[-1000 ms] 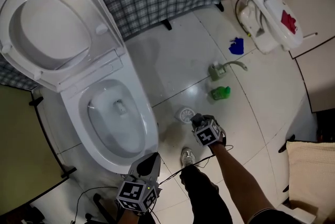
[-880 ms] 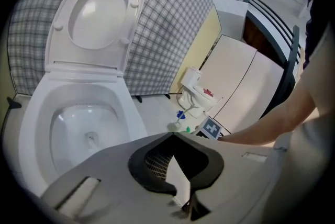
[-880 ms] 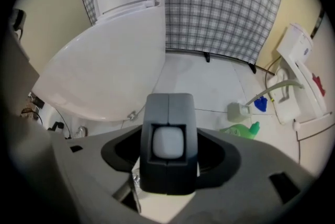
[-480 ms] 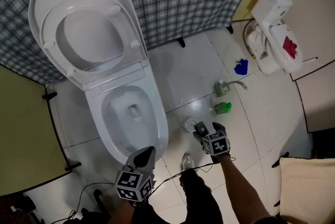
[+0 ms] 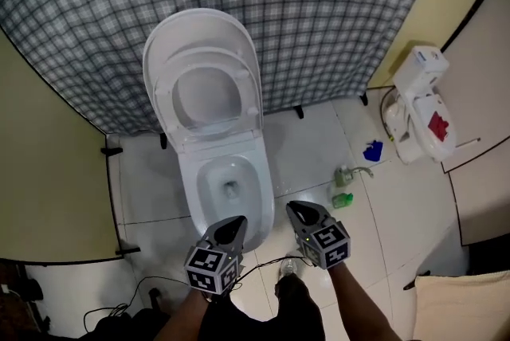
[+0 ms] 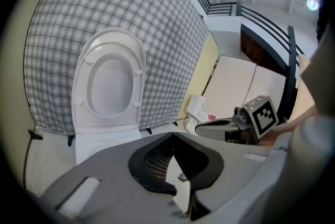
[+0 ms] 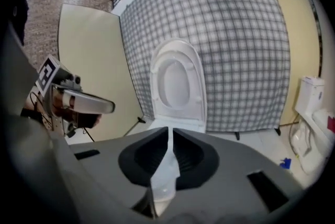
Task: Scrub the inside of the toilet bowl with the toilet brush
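The white toilet stands against the checked curtain with its lid and seat raised; its bowl is open below. My left gripper hovers over the bowl's near rim, shut and empty. My right gripper is held beside it, over the floor to the right of the bowl; its jaws have just been closing with nothing between them and now stand shut. The toilet lies ahead in the left gripper view and straight ahead in the right gripper view. No toilet brush shows in any view.
On the tiled floor right of the toilet are a green bottle, a grey-green sprayer and a blue rag. A small white unit with a red patch sits at the right wall. Cables trail by the person's feet.
Both grippers have risen, the right one far more, up from the white round holder on the floor to beside the left. The head view has tilted up, so the toilet looks smaller.
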Demonstrator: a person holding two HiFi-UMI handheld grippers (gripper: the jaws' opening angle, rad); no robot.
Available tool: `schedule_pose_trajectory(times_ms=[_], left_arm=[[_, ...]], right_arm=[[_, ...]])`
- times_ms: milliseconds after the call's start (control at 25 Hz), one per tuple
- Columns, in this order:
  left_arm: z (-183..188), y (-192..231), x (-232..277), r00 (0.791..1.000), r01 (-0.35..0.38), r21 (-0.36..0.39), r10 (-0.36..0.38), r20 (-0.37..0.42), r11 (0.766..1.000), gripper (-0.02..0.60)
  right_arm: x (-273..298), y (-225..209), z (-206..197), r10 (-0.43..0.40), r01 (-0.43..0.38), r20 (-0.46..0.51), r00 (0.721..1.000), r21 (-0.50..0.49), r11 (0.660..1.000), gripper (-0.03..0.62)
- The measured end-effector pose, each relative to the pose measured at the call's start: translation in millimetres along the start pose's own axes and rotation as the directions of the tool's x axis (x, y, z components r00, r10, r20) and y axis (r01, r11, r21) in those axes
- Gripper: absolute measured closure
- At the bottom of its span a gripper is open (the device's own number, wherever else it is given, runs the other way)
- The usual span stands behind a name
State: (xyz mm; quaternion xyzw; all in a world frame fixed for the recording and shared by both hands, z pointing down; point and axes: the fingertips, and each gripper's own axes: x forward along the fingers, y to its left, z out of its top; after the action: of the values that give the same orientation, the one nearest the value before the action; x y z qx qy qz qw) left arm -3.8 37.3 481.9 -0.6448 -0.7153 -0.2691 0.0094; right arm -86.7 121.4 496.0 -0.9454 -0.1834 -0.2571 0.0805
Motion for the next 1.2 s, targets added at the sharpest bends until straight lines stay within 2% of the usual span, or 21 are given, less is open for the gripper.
schedule_pose_trajectory(times_ms=[80,120,200,240,360,440,520,640,720,800,960,1080,1200], left_arm=[[-35,13,4,0.997,0.005,0.009,-0.005,0.080,1.000,0.571],[-38,17,3,0.993,0.000,0.022,-0.003,0.114,1.000,0.571],[-22,17,-14,0.987,-0.020,0.047,0.013,0.158,0.999,0.572],[-7,14,-28,0.985,-0.035,0.055,0.025,0.172,0.998,0.571],[36,8,-69,0.972,-0.081,0.057,0.066,0.227,0.995,0.572],[43,12,-81,0.960,-0.088,0.053,0.070,0.269,0.995,0.571],[41,18,-86,0.952,-0.079,0.060,0.058,0.302,0.995,0.571],[33,25,-97,0.937,-0.071,0.098,0.033,0.349,0.993,0.571],[33,26,-99,0.919,-0.077,0.148,0.012,0.395,0.986,0.571],[39,17,-101,0.906,-0.092,0.178,0.008,0.423,0.980,0.571],[65,-3,-123,0.903,-0.117,0.156,0.040,0.428,0.981,0.571],[89,12,-145,0.897,-0.110,0.150,0.033,0.442,0.983,0.571],[98,19,-169,0.901,-0.114,0.150,0.038,0.432,0.982,0.572]], right_arm=[[16,26,-23,0.032,-0.029,0.059,0.998,-0.063,0.998,0.578],[20,37,-24,0.050,-0.043,0.080,0.996,-0.093,0.995,0.594],[13,65,-9,0.117,-0.108,0.099,0.988,-0.091,0.990,0.594],[5,80,5,0.173,-0.169,0.109,0.979,-0.048,0.985,0.594],[-24,124,53,0.329,-0.352,0.200,0.923,0.091,0.932,0.594],[-26,139,65,0.361,-0.387,0.238,0.901,0.067,0.920,0.594],[-21,151,70,0.384,-0.401,0.258,0.886,0.012,0.916,0.594],[-15,171,76,0.422,-0.423,0.319,0.849,-0.069,0.904,0.594],[-13,177,82,0.429,-0.399,0.368,0.825,-0.158,0.903,0.594],[-23,180,90,0.435,-0.368,0.384,0.814,-0.238,0.899,0.594],[-51,188,119,0.436,-0.348,0.357,0.826,-0.287,0.893,0.594],[-48,204,150,0.412,-0.312,0.363,0.836,-0.304,0.900,0.594],[-49,220,165,0.391,-0.293,0.362,0.846,-0.298,0.909,0.594]])
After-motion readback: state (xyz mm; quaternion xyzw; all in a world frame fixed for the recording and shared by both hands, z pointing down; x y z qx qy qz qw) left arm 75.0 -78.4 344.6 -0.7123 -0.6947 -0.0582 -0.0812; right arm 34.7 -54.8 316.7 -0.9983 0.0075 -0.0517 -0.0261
